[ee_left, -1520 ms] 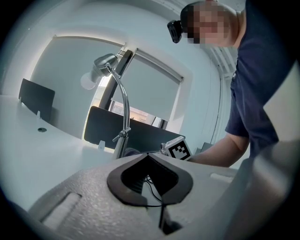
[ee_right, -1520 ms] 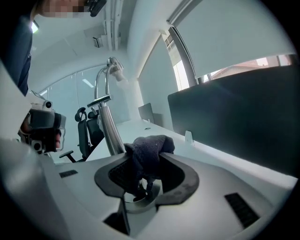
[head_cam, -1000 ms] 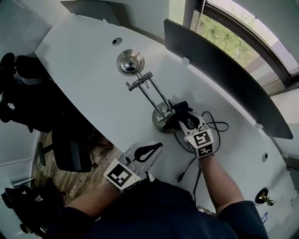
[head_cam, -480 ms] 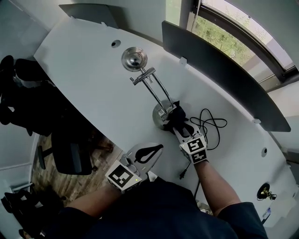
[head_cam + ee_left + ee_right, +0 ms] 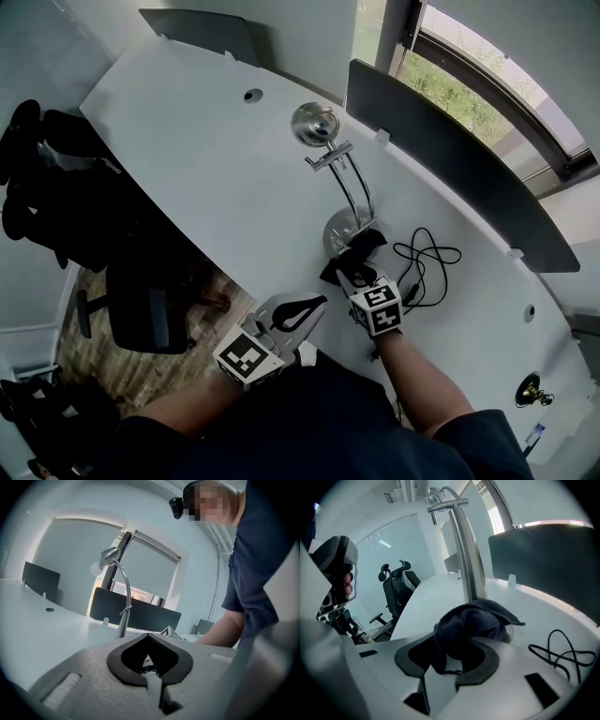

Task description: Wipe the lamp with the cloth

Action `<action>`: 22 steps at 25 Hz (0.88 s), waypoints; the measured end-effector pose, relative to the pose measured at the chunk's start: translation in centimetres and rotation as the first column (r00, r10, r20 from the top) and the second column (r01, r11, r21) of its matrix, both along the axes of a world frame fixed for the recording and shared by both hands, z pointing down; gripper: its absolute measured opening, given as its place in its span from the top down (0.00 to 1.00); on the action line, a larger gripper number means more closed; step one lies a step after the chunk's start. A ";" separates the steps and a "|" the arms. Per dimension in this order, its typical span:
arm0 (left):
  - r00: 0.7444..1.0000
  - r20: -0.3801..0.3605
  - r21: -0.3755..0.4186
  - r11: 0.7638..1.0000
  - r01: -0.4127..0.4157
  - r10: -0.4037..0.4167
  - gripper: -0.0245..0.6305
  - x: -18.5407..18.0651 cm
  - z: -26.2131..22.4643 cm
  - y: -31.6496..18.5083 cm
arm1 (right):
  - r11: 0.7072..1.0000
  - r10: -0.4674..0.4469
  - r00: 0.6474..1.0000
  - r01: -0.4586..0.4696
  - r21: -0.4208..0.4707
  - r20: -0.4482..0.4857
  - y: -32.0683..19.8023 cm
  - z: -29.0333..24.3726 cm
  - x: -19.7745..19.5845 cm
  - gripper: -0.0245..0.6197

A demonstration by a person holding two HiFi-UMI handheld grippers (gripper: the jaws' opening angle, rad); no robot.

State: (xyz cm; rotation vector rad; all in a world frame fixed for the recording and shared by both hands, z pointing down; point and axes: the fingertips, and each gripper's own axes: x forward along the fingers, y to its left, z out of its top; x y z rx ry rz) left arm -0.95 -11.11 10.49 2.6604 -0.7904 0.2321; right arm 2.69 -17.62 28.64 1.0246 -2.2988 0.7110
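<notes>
A white curved surface [image 5: 187, 159] is seen, on which a chrome desk lamp [image 5: 354, 192] with a round base is stood upright. The left hand-held gripper [image 5: 298, 309] is held by the surface's near edge, its jaws closed together on nothing. The right hand-held gripper [image 5: 354, 270] is clamped on a dark blue cloth [image 5: 354, 248], which is laid against the lamp's base. A black cable [image 5: 424, 267] is coiled just beside it.

white desk [image 5: 187, 141] | lamp [image 5: 337, 231] standing on it | black cable [image 5: 415, 274] just beside
</notes>
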 end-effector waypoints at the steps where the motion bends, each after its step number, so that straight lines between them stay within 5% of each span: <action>1: 1.000 0.004 0.003 1.000 0.004 -0.004 0.95 -0.4 -0.1 0.0 | 1.000 0.006 1.000 -0.006 -0.007 0.004 -0.2 -0.1 -0.6 0.75; 22: 0.993 0.049 -0.002 0.994 0.111 -0.110 0.95 -9.3 -0.4 0.0 | 0.981 0.188 0.976 -0.180 -0.077 0.112 -6.8 0.1 -7.5 0.75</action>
